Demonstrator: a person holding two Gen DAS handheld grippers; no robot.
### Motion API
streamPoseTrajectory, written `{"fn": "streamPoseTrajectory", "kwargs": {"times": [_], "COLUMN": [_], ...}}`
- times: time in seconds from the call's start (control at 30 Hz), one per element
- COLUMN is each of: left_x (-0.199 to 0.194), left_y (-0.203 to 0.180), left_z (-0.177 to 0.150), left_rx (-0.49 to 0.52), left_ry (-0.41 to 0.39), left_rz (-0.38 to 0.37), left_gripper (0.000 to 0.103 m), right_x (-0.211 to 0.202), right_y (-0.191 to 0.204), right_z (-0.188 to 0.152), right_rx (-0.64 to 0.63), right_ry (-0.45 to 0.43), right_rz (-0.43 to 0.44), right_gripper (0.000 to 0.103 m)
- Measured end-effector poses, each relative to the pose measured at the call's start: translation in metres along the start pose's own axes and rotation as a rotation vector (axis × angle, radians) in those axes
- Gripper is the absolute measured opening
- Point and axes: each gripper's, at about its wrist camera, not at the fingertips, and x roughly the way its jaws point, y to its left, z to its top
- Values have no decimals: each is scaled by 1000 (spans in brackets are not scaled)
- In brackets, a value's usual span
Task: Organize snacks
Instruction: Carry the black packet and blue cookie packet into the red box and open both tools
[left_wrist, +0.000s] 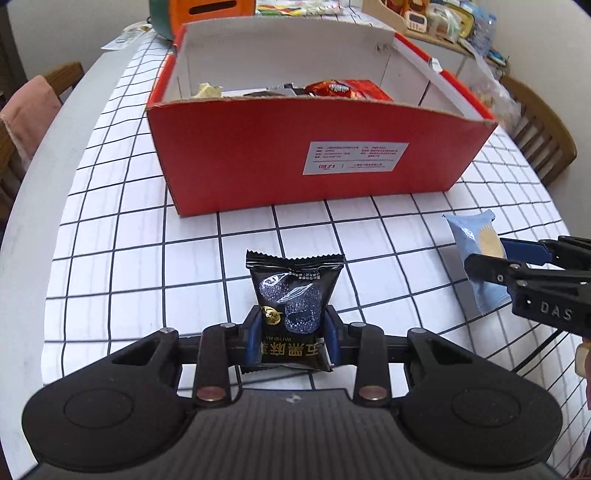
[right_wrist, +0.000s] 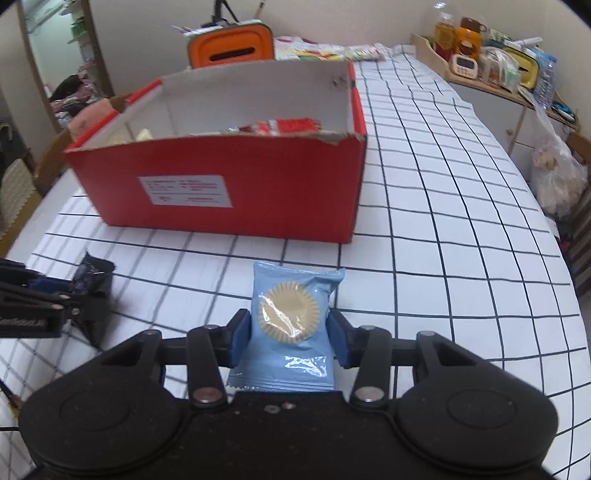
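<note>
My left gripper (left_wrist: 291, 332) is shut on a black snack packet (left_wrist: 293, 295), held just above the checked tablecloth in front of the red cardboard box (left_wrist: 295, 158). My right gripper (right_wrist: 290, 334) is shut on a light blue biscuit packet (right_wrist: 291, 325), also in front of the box (right_wrist: 229, 184). The box is open and holds several snacks, among them red wrappers (left_wrist: 347, 90). In the left wrist view the right gripper (left_wrist: 491, 258) with the blue packet (left_wrist: 476, 251) shows at the right. In the right wrist view the left gripper (right_wrist: 70, 295) with the black packet (right_wrist: 92, 291) shows at the left.
An orange container (right_wrist: 232, 46) stands behind the box. A shelf with jars and packets (right_wrist: 491, 55) is at the far right, a plastic bag (right_wrist: 554, 173) below it. Wooden chairs (left_wrist: 543, 136) stand round the table. The table edge (left_wrist: 48, 166) curves on the left.
</note>
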Motion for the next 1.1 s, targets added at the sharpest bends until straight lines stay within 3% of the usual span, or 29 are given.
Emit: {"fn": "streamPoseTrajectory", "kwargs": {"times": [0.33,0.67,0.83,1.1], "left_x": [-34,-64,-72,-67], "left_y": [-10,-17,-16,-11], "left_z": [10,46,72,110], "left_rx": [-41,-32,-27,-10], "left_ry": [-49,-137,-187,-214], "left_rz": [-22,-29,-20,33], "left_gripper": [33,33,33,33], "right_x": [-34,-52,-52,-31], "right_y": [0,1,0,-6], "right_z": [21,70,98,132], "right_rx": [0,-36,-61,-43], "right_ry": [-65,-171,-210,-187], "right_rz": [66,78,83,93], "right_gripper": [45,45,45,45]}}
